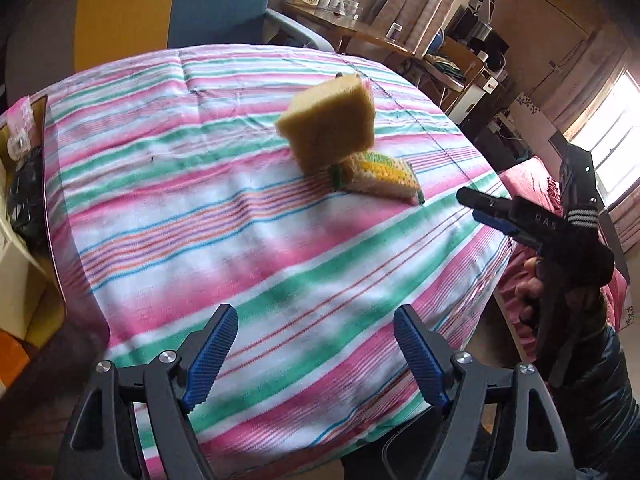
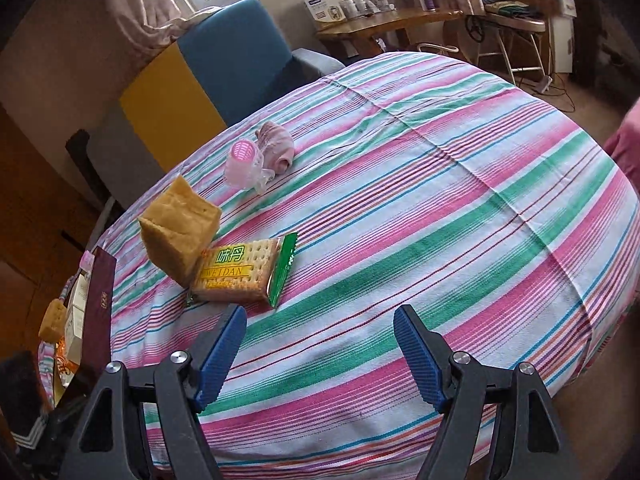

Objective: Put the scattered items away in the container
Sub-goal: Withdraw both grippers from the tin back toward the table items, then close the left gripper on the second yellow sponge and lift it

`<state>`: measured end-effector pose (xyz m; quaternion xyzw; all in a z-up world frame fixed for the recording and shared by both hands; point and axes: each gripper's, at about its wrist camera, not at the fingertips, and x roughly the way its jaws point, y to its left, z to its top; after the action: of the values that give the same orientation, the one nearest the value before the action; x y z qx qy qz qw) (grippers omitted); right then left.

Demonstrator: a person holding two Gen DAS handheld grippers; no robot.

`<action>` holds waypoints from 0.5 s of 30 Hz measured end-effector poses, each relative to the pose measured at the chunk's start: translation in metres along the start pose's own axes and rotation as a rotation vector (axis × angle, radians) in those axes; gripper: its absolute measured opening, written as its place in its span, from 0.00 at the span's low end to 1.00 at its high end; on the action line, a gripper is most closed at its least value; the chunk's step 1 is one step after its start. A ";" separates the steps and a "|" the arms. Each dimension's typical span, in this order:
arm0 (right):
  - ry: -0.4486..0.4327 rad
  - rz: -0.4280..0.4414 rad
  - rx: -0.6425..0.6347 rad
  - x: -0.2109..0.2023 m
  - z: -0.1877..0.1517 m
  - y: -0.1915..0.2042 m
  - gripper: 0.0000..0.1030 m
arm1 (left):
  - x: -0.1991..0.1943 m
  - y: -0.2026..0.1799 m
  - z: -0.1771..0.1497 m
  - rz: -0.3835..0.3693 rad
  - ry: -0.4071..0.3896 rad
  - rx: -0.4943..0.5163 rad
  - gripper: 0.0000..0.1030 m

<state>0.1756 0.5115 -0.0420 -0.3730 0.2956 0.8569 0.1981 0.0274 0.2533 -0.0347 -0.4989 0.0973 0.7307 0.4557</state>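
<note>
Both grippers hang over a round bench (image 2: 460,184) spread with a cloth striped pink, green, white and blue. Left gripper (image 1: 316,340) has its blue ribbed pads well apart with nothing but bare cloth between them. Right gripper (image 2: 320,340) is likewise gaping over bare cloth, gripping nothing; in the left wrist view it shows at the right edge, held in a hand (image 1: 536,300) in a dark sleeve, its tips aimed toward the bench. Largest of the scattered items is a tan sponge block (image 2: 180,228), tilted on one corner and leaning against a cracker pack (image 2: 240,272), which lies flat just beside it, near the left side of the bench in the right wrist view. That pack is yellow and green, with crackers showing through. Farther back sits a rolled pink cloth (image 2: 276,144), touching a pink hair roller (image 2: 242,160) that lies in front of it. At the bench's left edge in the right wrist view stands a container (image 2: 100,308) with a dark maroon wall; inside it are a second small tan sponge (image 2: 52,320) and pale boxes, not clear enough to name. Behind the bench is a chair (image 2: 236,56) with a blue back and a yellow panel beside it. A wooden side table (image 2: 384,24) farther back carries a white box and jars. Curtains hang by a bright window.
</note>
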 end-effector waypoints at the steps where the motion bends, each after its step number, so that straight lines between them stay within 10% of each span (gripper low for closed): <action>1: 0.001 0.001 -0.005 0.002 0.000 0.002 0.75 | -0.002 -0.002 0.009 -0.001 -0.012 0.007 0.80; 15: 0.026 0.021 -0.231 0.028 0.014 0.046 0.78 | 0.022 -0.029 0.119 0.007 -0.070 0.060 0.82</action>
<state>0.1243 0.4894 -0.0392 -0.4014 0.2014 0.8823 0.1411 -0.0285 0.3534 0.0135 -0.4587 0.1048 0.7463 0.4709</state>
